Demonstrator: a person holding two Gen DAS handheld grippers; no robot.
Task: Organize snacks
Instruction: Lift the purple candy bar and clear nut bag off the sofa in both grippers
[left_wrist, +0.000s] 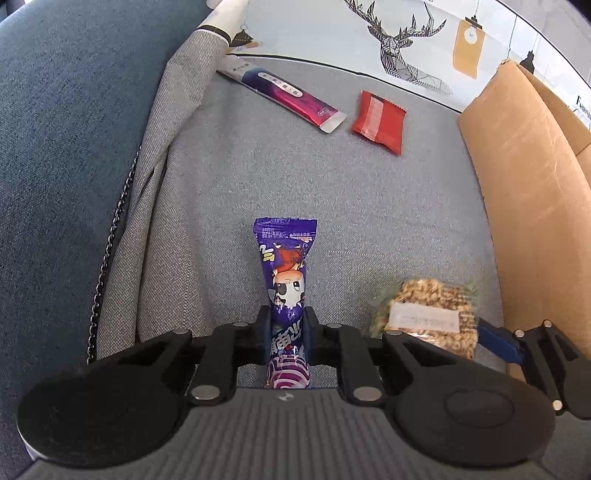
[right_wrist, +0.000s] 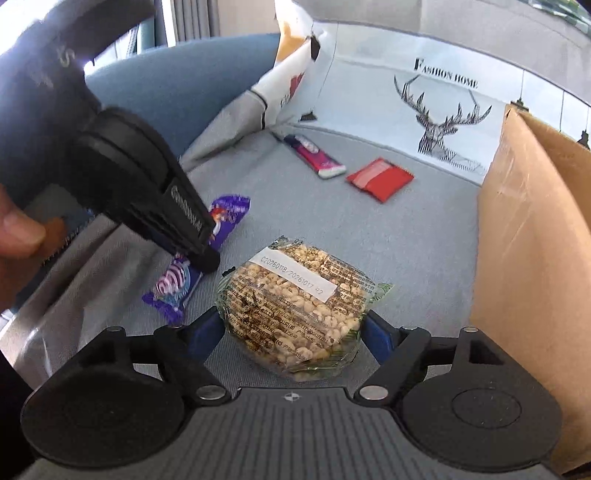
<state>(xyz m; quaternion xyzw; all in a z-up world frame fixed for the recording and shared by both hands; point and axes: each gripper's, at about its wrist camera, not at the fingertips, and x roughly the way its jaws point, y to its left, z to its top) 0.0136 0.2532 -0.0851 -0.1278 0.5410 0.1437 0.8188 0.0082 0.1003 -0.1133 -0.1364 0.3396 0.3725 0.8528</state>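
On the near part of the grey sofa cushion (left_wrist: 332, 192), the left claw (left_wrist: 286, 332) is clenched on the purple foil candy packet (left_wrist: 285, 273), while the right claw (right_wrist: 293, 332) brackets the clear-wrapped puffed-grain cake (right_wrist: 295, 306) unclenched, so slick wrappers may slip.

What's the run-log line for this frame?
left tongs: shut on purple candy packet | right tongs: open around puffed-grain cake | cardboard box: right
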